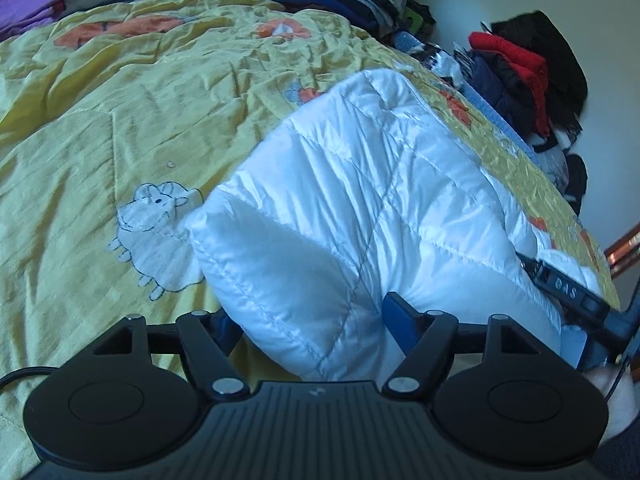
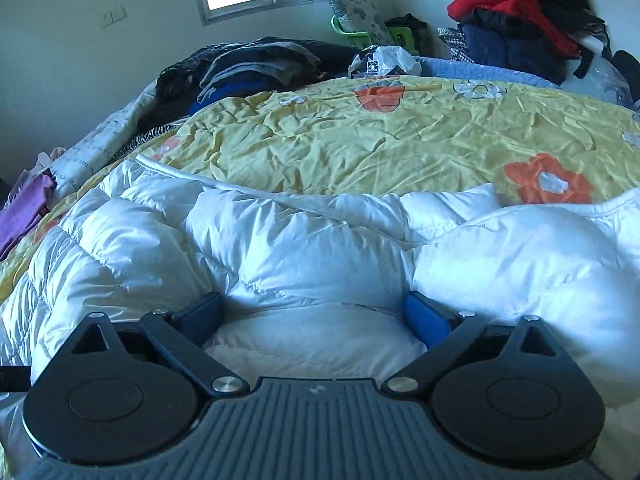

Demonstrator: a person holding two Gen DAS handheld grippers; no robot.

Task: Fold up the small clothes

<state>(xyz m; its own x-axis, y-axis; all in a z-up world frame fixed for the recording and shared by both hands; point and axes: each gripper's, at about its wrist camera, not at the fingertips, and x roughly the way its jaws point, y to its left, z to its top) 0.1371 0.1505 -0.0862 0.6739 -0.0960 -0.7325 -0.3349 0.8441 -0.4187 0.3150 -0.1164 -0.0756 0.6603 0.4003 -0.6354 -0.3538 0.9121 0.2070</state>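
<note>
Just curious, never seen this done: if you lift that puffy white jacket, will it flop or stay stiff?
The white jacket will probably flop, since it bulges in soft quilted pockets. It looks light for its bulk. Its shiny fabric may slip.

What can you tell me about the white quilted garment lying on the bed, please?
The white quilted garment is puffy and shiny, stitched into padded panels, and looks like a down jacket or vest. It lies in a folded, bulging heap on the yellow flowered bedspread. A puffed fold sits between the fingers of the left gripper, another between those of the right gripper; both stand wide around the padding. Its front and fastening are hidden.
</note>
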